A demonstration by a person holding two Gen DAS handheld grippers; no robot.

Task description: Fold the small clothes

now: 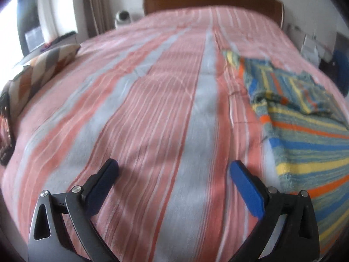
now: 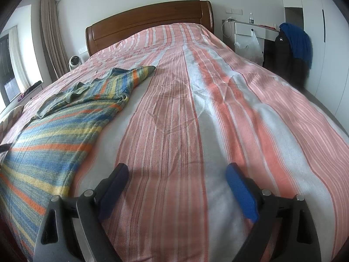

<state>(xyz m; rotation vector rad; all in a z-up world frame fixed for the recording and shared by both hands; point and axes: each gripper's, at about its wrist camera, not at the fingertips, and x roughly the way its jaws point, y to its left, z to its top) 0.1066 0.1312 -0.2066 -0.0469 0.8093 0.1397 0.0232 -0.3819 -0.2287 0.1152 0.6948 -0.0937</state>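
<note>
A small striped shirt [image 1: 305,126] in blue, yellow, orange and green lies spread on the pink-and-white striped bedspread [image 1: 152,109]. In the left wrist view it is to the right of my left gripper [image 1: 174,170], which is open and empty just above the bed. In the right wrist view the shirt [image 2: 61,126] lies to the left of my right gripper [image 2: 176,172], also open and empty above the bedspread [image 2: 196,109]. A sleeve points toward the headboard.
A wooden headboard [image 2: 150,21] stands at the far end. A patterned pillow [image 1: 41,69] lies at the bed's left edge. A white desk [image 2: 250,30] and a chair with dark and blue clothes [image 2: 290,48] stand to the right.
</note>
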